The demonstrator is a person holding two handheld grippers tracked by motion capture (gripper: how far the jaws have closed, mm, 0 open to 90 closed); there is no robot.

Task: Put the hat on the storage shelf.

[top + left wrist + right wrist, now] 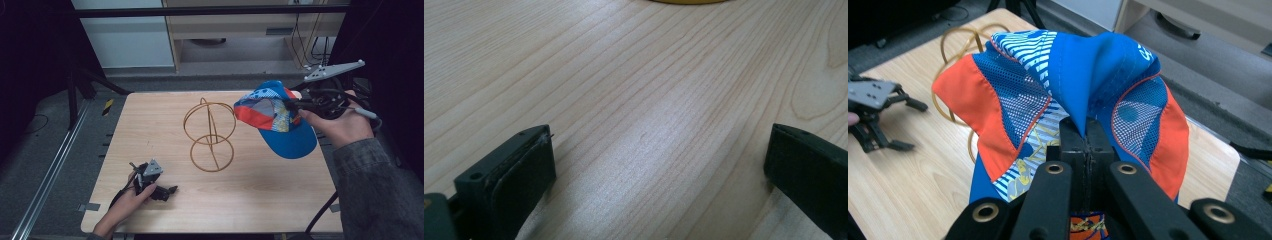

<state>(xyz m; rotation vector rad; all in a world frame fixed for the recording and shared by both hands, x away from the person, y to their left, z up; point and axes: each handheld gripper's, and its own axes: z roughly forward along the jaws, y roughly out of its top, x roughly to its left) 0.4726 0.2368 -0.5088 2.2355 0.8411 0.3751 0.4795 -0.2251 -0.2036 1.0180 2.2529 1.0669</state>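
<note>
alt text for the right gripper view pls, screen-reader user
The right gripper is shut on a pinched fold of a blue, orange and white mesh cap, holding it above a light wooden table. Behind the cap a gold wire stand sits on the table; at left, the other gripper rests there.

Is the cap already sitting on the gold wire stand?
No, the cap hangs in the air, pinched in the right gripper, beside the gold wire stand and not on it.
</note>
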